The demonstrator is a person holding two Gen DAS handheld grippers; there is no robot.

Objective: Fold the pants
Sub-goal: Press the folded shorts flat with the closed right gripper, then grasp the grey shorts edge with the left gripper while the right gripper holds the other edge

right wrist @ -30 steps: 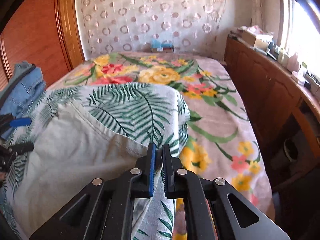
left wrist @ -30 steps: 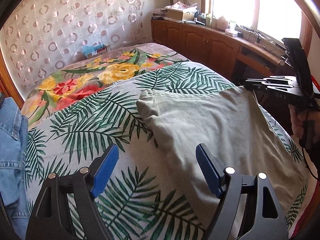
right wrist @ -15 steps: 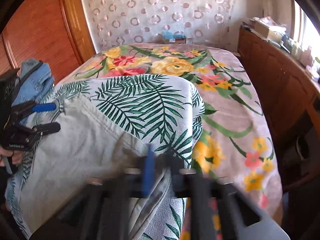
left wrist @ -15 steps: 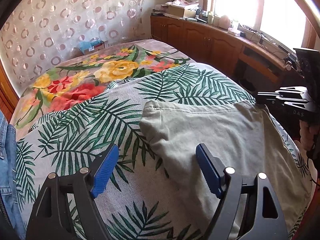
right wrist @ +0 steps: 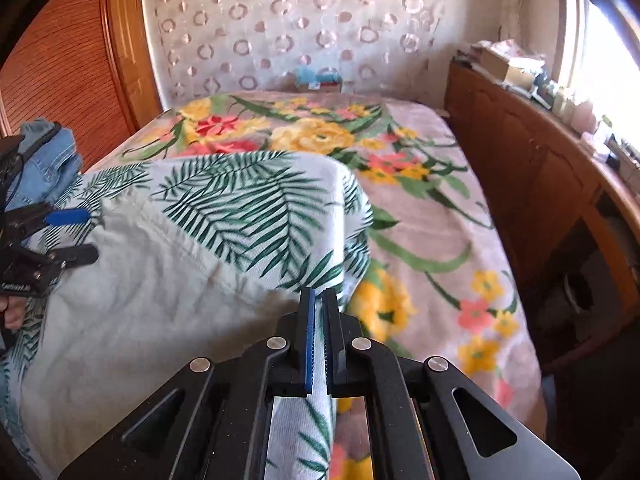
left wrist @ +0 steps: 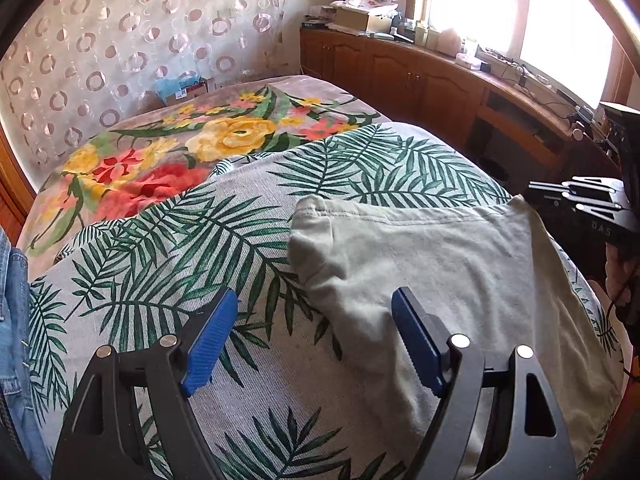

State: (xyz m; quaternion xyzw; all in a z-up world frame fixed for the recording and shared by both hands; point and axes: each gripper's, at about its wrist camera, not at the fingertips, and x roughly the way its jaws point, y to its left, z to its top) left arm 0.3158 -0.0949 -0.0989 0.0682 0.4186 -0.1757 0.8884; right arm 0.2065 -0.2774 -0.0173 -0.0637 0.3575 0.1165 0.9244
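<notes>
The pale grey-green pants lie on a palm-leaf cloth on the bed. My left gripper is open and empty, hovering over the pants' left edge; its right pad is above the fabric. My right gripper has its pads closed, at the pants' far corner; whether it pinches pants or cloth is unclear. The pants fill the lower left of the right wrist view. Each gripper shows in the other's view: the right one, the left one.
A floral blanket covers the bed beyond the leaf cloth. Blue denim lies at the left, also in the right wrist view. Wooden cabinets with clutter run under the window. A wooden wardrobe stands left.
The right gripper has pulled the pants' corner outward, stretching the hem straight. The left gripper has shifted slightly forward over the pants' left edge and stayed open.
</notes>
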